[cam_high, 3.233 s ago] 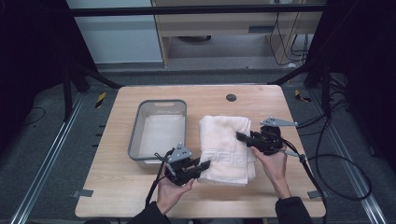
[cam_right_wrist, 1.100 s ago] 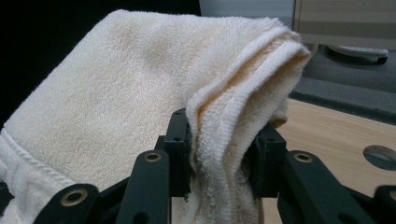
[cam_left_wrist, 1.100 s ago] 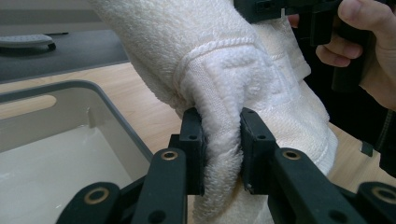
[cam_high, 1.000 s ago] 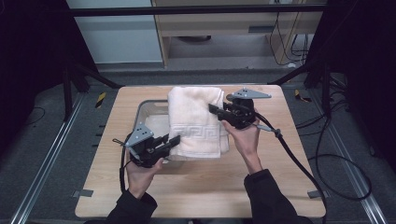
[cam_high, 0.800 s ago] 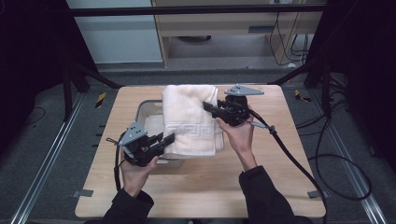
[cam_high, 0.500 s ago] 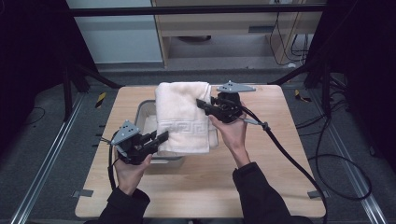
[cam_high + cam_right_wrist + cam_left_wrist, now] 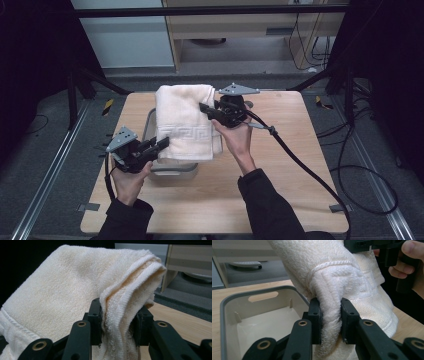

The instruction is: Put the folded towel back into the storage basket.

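Towel now over bin, lengthwise.

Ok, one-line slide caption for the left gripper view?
Left gripper clamps a fold of the cream towel above the grey bin.

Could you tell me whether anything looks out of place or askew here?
Nothing stands out. The folded towel hangs between the left gripper and right gripper, each shut on an edge, above the upright grey bin.
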`<state>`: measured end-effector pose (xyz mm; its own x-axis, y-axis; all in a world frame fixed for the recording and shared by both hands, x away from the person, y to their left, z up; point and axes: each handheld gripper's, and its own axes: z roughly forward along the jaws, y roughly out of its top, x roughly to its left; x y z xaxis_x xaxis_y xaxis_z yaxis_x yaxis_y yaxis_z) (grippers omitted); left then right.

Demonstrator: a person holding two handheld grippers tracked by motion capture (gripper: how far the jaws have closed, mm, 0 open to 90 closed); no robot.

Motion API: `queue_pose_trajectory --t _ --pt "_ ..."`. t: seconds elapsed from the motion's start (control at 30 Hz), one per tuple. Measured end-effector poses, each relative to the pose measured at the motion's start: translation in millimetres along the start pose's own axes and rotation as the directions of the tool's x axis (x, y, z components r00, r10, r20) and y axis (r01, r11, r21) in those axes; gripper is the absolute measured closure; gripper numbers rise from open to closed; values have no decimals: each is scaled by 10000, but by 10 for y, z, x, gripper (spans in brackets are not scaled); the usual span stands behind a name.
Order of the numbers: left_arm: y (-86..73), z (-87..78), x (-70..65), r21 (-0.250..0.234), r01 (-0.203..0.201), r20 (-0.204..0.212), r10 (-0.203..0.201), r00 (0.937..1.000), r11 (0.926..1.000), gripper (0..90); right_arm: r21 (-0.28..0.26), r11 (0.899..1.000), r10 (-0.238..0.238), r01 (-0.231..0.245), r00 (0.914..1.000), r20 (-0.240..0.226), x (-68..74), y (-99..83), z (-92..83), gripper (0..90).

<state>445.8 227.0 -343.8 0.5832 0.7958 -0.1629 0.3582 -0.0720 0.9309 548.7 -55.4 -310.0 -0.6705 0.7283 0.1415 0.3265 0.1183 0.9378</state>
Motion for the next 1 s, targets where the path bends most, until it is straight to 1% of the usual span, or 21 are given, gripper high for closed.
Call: queue_pose_trajectory --t 0.03,0.13,0.3,0.63,0.77,1.0 --pt "1 -15 28 13 29 -56 -29 10000 10000 731 25 10000 -43 43 10000 3 24 16 41 654" --pt "1 -27 53 21 64 -120 -64 9999 10000 731 50 10000 -34 34 10000 -12 40 25 72 654" --pt "4 -65 137 53 151 -283 -150 9995 9999 730 118 9999 -57 58 10000 -46 89 48 177 654" --pt "2 -114 247 68 210 -562 -206 9982 9998 730 213 9997 -126 128 9999 -79 173 94 336 653" --pt "-10 -129 306 139 290 -704 -280 9971 9995 731 259 9996 -144 146 9999 -76 203 94 399 653" --pt "-39 -121 362 281 357 -817 -333 9961 9990 730 402 9991 -124 126 9999 -35 221 67 486 653"
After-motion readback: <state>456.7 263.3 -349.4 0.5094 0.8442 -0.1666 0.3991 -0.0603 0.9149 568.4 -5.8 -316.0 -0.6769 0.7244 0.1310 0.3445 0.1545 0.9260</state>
